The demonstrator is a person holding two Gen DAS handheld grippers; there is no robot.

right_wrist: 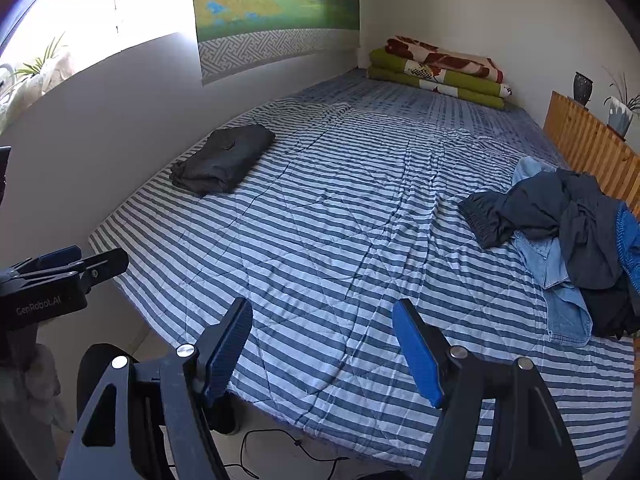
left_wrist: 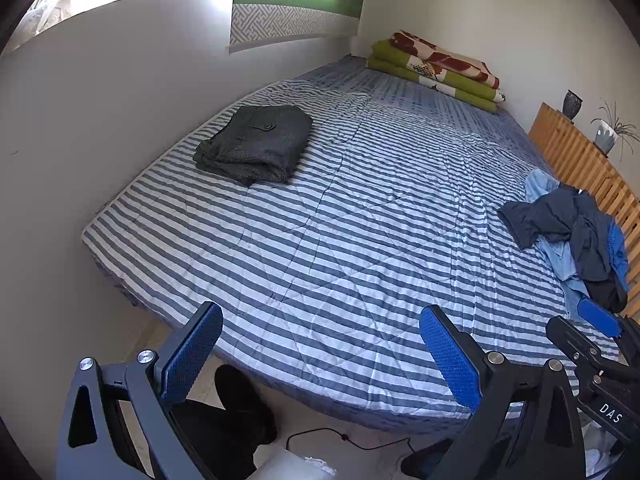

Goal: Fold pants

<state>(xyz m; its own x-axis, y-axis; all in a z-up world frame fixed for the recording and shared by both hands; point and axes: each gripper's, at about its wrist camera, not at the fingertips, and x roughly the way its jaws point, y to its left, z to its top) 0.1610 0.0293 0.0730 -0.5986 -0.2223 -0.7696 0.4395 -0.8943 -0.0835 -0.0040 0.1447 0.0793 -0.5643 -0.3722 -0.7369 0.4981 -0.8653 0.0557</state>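
Dark grey pants [left_wrist: 256, 144], folded, flat near bed's left edge

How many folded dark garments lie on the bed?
1: the folded dark garment lies near the bed's left edge by the wall. The clothes pile at right is unfolded and may hide more.

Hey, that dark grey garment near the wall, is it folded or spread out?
Folded. The dark grey garment lies as a compact layered rectangle on the striped bed.
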